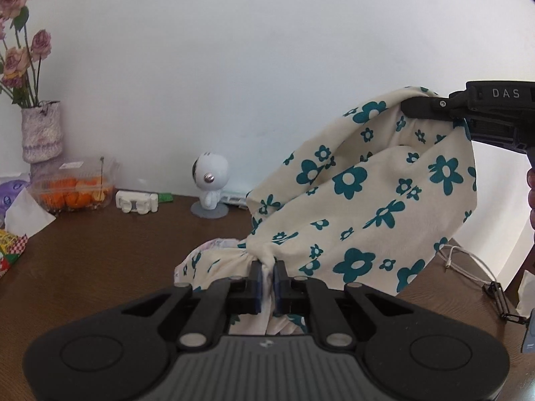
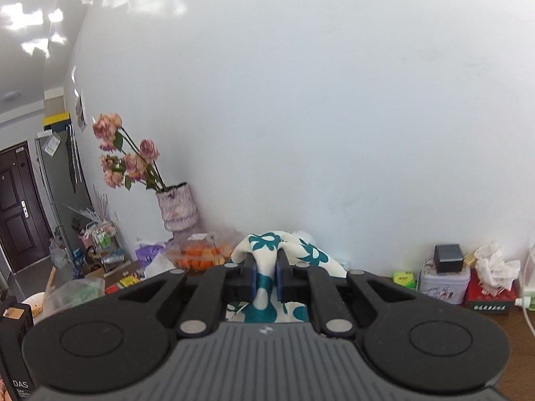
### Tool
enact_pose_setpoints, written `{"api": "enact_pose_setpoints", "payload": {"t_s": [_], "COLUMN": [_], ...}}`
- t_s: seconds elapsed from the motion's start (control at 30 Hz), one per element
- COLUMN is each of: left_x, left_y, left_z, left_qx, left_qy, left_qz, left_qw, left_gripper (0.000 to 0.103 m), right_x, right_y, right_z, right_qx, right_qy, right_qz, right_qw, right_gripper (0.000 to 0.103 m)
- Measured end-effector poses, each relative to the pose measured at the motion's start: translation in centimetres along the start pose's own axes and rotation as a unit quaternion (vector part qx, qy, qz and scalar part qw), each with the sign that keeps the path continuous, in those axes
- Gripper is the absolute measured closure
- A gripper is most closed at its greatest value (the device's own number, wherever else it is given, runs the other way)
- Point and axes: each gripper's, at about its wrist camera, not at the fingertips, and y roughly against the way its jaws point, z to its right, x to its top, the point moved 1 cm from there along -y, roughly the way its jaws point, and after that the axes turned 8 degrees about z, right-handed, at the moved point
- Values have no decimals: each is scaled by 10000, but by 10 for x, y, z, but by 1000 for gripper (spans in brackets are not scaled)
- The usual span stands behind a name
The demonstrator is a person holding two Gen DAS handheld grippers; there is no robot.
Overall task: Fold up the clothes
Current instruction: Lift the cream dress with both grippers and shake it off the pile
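Note:
A cream garment with teal flowers [image 1: 361, 200] hangs stretched above the brown table [image 1: 100, 254]. In the left wrist view my left gripper [image 1: 266, 267] is shut on a gathered edge of the cloth, low and near the table. My right gripper [image 1: 406, 103] holds another edge higher up at the right, and the cloth drapes between the two. In the right wrist view my right gripper [image 2: 266, 260] is shut on a bunch of the same garment [image 2: 267, 244], which spills over its fingers.
Along the wall stand a vase of dried roses [image 1: 40, 130], a clear box of oranges [image 1: 72, 190], a white figurine [image 1: 209, 183] and a white cable [image 1: 468, 260]. In the right wrist view tins and boxes [image 2: 444, 277] sit at the right, and a dark door [image 2: 16, 207] far left.

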Motion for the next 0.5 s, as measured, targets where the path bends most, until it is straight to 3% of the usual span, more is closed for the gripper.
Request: {"api": "enact_pose_setpoints", "payload": {"t_s": [0.13, 0.27, 0.4, 0.5], "left_x": [17, 13, -17, -59], "left_y": [37, 75, 93, 86], "left_z": [51, 98, 135, 151], "left_qx": [-464, -913, -1235, -1389], "left_qy": [-344, -560, -758, -807], "left_qz": [375, 485, 203, -455], "left_qw": [9976, 9931, 9892, 9860], "left_gripper": [97, 97, 97, 97], "right_x": [27, 35, 7, -40], "right_y": [74, 153, 210, 228], "right_z": [5, 12, 19, 37], "right_qx": [-211, -540, -865, -1143], "right_qy": [216, 433, 425, 196], "right_qz": [324, 316, -73, -716], "right_qw": [9990, 9971, 9953, 9907], "right_gripper": [94, 94, 94, 94]}}
